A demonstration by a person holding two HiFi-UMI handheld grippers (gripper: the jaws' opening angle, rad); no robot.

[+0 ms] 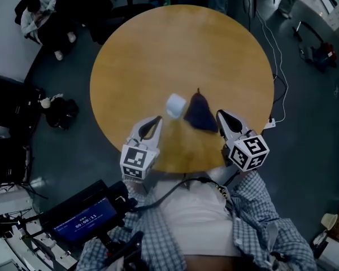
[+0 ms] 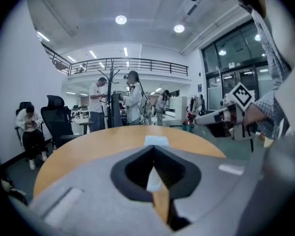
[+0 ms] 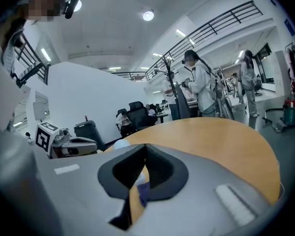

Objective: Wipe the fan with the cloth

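Observation:
A small white fan [image 1: 175, 105] sits on the round wooden table [image 1: 158, 55], near its front edge. A dark blue cloth [image 1: 200, 113] lies bunched right beside it, on its right. My left gripper [image 1: 156, 121] hovers just in front and left of the fan, its jaws shut with nothing between them. My right gripper [image 1: 220, 114] hangs just right of the cloth, also shut and holding nothing. In the left gripper view the shut jaws [image 2: 154, 149] point at the fan [image 2: 156, 140]. In the right gripper view the cloth [image 3: 143, 193] shows under the shut jaws [image 3: 145, 146].
A white power strip [image 1: 271, 122] and cables hang at the table's right edge. A black bag [image 1: 62, 112] lies on the floor at left. A seated person [image 1: 37, 16] and office chairs are at far left; several people stand beyond the table [image 2: 132, 100].

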